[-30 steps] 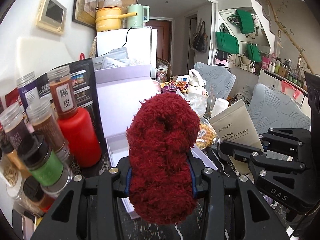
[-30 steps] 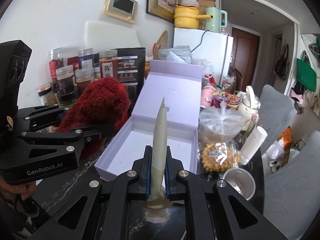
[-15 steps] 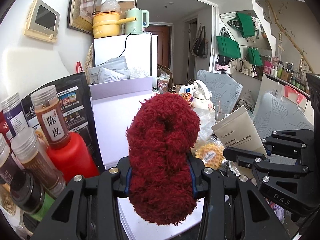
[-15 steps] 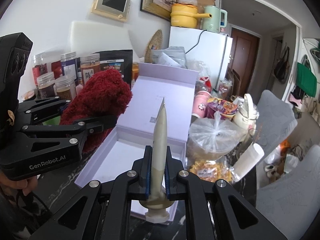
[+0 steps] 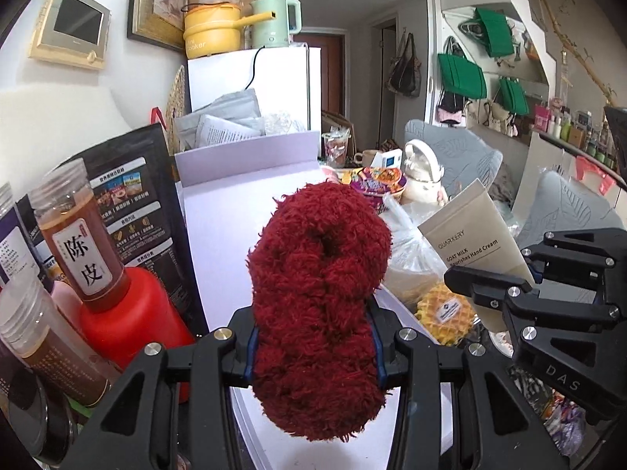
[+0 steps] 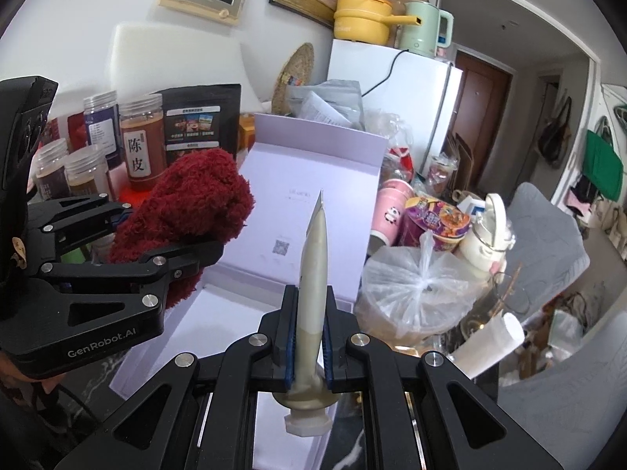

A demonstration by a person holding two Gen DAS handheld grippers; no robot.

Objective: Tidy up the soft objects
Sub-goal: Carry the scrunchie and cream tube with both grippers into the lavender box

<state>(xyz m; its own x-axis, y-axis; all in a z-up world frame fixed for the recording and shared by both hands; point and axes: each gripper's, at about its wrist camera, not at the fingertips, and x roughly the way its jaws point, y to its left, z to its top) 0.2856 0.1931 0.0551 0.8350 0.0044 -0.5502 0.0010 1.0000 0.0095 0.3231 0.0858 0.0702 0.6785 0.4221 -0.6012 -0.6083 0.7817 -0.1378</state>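
A dark red fluffy soft piece (image 5: 321, 266) stands upright in my left gripper (image 5: 313, 344), which is shut on its lower half. In the right wrist view the same red piece (image 6: 200, 192) and left gripper (image 6: 168, 235) hover over the left edge of the open lilac box (image 6: 235, 313). My right gripper (image 6: 309, 337) is shut on a beige hand cream tube (image 6: 313, 258), seen edge-on with its cap toward the camera. From the left wrist view the tube (image 5: 466, 243) shows its printed face, held by the right gripper (image 5: 505, 262). The box lid (image 5: 235, 203) stands upright behind.
Spice jars (image 5: 78, 243), a red bottle (image 5: 133, 321) and a black pouch (image 5: 133, 203) crowd the box's left side. A knotted plastic bag (image 6: 415, 290), packed waffles (image 5: 443, 313), noodle cups (image 6: 435, 219) and a white bottle (image 6: 486, 235) lie to its right. A white fridge (image 6: 392, 90) stands behind.
Both grippers have moved forward together over the lilac box, which now looks larger and closer. The jars have slid toward the left edge. Both grips are unchanged.
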